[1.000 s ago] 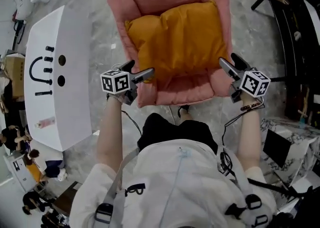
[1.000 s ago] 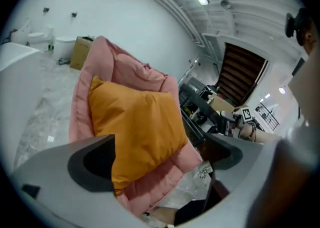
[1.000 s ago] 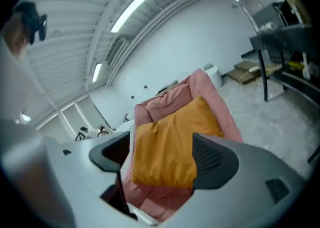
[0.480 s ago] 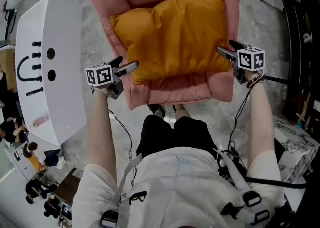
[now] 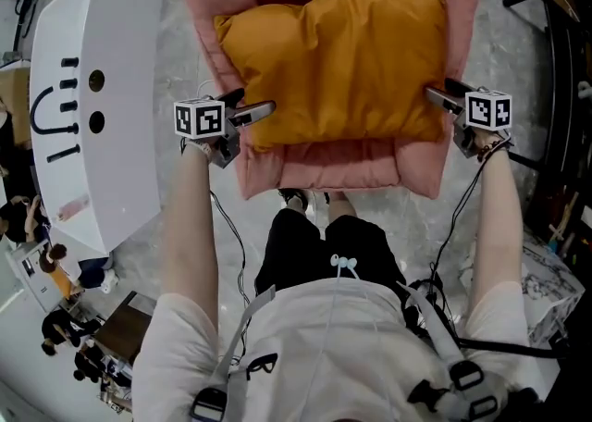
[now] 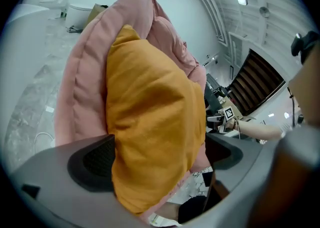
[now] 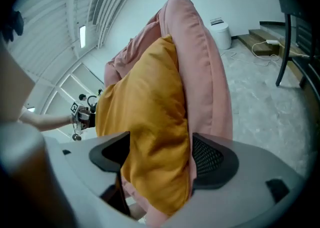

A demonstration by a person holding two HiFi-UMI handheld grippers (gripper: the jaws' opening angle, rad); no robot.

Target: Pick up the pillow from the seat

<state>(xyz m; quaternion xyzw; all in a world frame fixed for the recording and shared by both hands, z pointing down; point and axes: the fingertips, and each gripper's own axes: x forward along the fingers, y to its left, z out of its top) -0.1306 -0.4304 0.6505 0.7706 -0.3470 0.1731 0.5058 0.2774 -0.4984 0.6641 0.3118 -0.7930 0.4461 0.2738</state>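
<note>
An orange pillow (image 5: 333, 59) lies in a pink padded seat (image 5: 333, 168). My left gripper (image 5: 254, 104) is at the pillow's near left corner, and my right gripper (image 5: 440, 93) is at its near right corner. In the left gripper view the pillow (image 6: 150, 107) fills the gap between the wide-apart jaws of the left gripper (image 6: 160, 154), with the seat's wall (image 6: 80, 87) beside it. In the right gripper view the pillow (image 7: 145, 107) and a strip of the seat's wall (image 7: 205, 72) sit between the jaws of the right gripper (image 7: 157, 154). Both grippers look open around the pillow.
A white table (image 5: 111, 161) with black pegs stands close on the left. A black frame (image 5: 555, 59) runs along the right side. The right gripper view shows a black chair (image 7: 295, 32) and a white bin (image 7: 220, 32) on the marble floor. The person's feet are at the seat's front.
Both grippers have moved forward from the seat's front corners to the pillow's near corners, so its edges now sit between the jaws. The pillow still lies in the seat.
</note>
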